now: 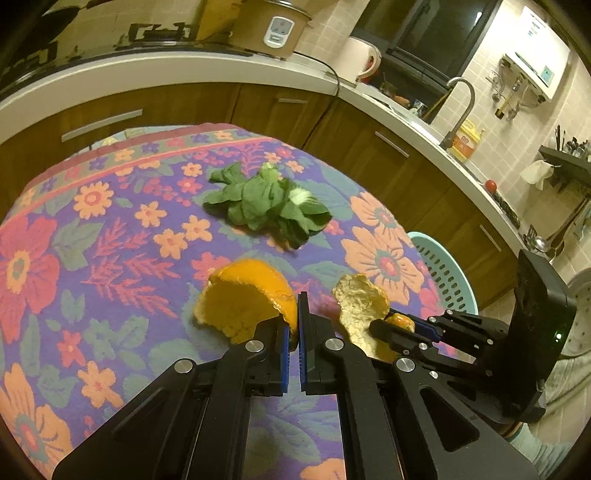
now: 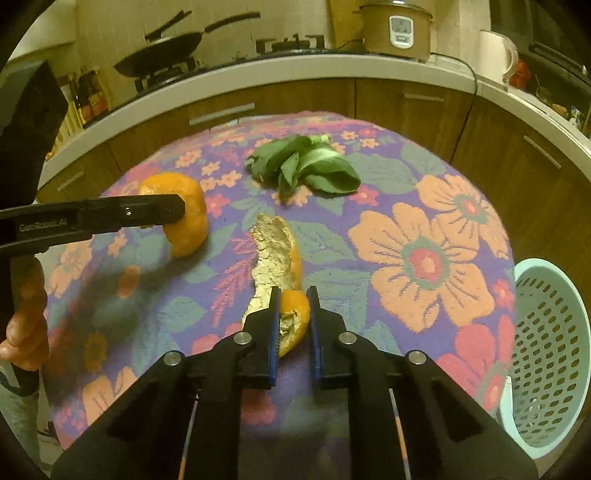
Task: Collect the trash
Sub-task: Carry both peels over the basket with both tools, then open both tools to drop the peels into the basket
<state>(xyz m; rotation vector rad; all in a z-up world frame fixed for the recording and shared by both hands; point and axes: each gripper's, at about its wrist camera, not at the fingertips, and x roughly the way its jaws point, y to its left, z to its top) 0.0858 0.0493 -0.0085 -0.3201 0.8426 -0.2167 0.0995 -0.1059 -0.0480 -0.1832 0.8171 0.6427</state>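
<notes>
Greens (image 2: pixel 306 166) lie beyond both peels; basket (image 2: pixel 550 354) beside table.

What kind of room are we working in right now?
Most likely a home kitchen: a rice cooker and a wok on a stove sit on the counter, with a sink faucet further along.

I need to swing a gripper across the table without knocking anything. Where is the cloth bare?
Bare: the right side of the tablecloth, between the greens and the basket, and the near left corner. Crowded: the middle, where the left gripper grips one orange peel and the right gripper straddles the other peel.
</notes>
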